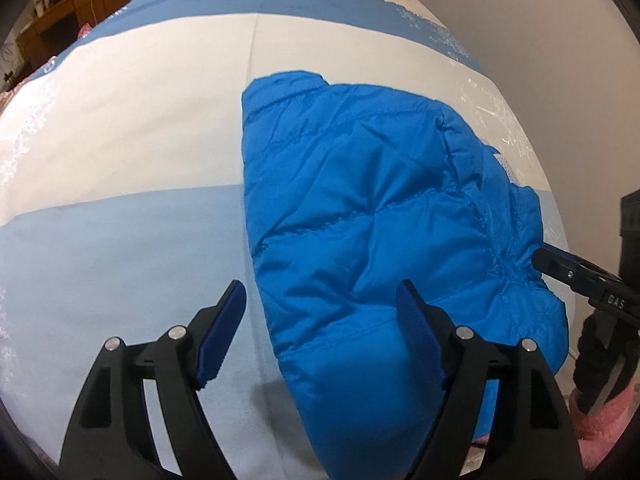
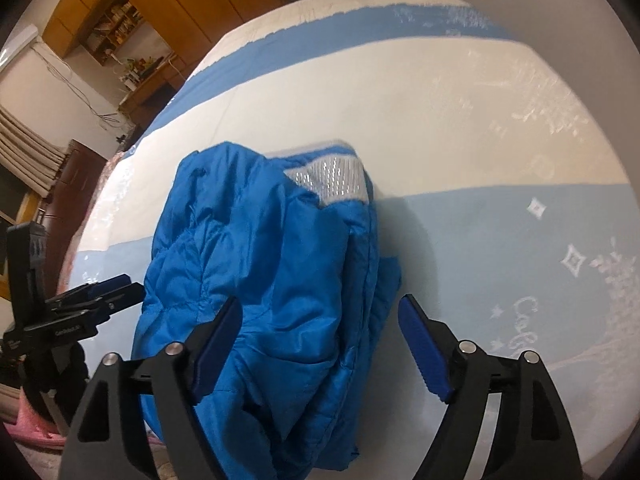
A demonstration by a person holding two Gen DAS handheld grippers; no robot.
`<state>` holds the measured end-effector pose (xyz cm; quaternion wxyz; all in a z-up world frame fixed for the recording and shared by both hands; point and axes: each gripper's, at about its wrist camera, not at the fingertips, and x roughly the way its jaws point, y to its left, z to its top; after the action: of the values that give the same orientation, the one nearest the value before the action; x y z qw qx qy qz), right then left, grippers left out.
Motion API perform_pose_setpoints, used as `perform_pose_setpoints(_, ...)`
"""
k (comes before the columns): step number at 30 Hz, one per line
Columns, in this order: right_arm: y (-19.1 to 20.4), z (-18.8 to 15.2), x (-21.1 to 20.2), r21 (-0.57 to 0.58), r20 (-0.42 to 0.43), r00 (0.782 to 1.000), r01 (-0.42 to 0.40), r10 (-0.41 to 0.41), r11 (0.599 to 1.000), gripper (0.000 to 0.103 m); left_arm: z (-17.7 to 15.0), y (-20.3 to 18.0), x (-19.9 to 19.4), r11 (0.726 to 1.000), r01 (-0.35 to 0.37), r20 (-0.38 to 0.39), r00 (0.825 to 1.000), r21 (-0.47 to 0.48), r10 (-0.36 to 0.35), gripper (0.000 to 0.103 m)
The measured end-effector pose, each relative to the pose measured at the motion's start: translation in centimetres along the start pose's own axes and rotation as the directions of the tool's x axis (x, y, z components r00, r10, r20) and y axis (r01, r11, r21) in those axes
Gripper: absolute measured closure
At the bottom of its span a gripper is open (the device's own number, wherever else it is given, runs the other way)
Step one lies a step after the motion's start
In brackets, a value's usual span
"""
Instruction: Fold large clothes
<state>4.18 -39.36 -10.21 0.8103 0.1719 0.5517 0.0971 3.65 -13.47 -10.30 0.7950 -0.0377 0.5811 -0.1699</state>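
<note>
Both wrist views close above (shared) jacket

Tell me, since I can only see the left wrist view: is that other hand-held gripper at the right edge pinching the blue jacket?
Observer: No. The right wrist view shows the right hand-held gripper open, with one finger over the blue puffer jacket and the other over the bedsheet.
Operator: Is the jacket blue all over?
Observer: Not quite. A broad silvery-grey lining panel shows at its far end. Your view catches barely a sliver of it.
Operator: What is beyond the bed on that side?
Observer: Pale pleated curtains hang at the far left of the room.
</note>
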Motion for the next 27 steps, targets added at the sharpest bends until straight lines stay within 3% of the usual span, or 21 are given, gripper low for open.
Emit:
perform_pose_setpoints(6,-2.2,-0.2,2.5,0.096,-0.062,0.993,-0.097,0.103,0.991,0.021,0.0,0.6,1.8,1.0,0.018,-0.042,0.999,0.004,-0.018,0.023)
perform_pose_setpoints(14,-3.7,0.0,5.1,0.161,-0.099,0.968,-0.215,0.233,0.963,0.015,0.2,1.8,3.7,0.994,0.109,-0.056,0.992,-0.027,-0.11,0.014)
perform_pose_setpoints(19,-4.3,0.3,6.6,0.185,-0.109,0.952,-0.264,0.287,0.947,0.006,0.4,2.7,5.2,0.976,0.206,-0.069,0.975,-0.074,-0.211,0.01)
perform_pose_setpoints(23,-4.9,0.1,7.6,0.209,-0.11,0.937,-0.303,0.33,0.93,0.003,0.4,3.2,6.8,0.95,0.292,-0.071,0.951,-0.107,-0.3,0.006)
perform_pose_setpoints(27,-5.1,-0.2,7.9,0.207,-0.094,0.93,-0.33,0.354,0.921,0.005,0.7,2.8,7.5,0.941,0.316,-0.067,0.943,-0.119,-0.325,0.006)
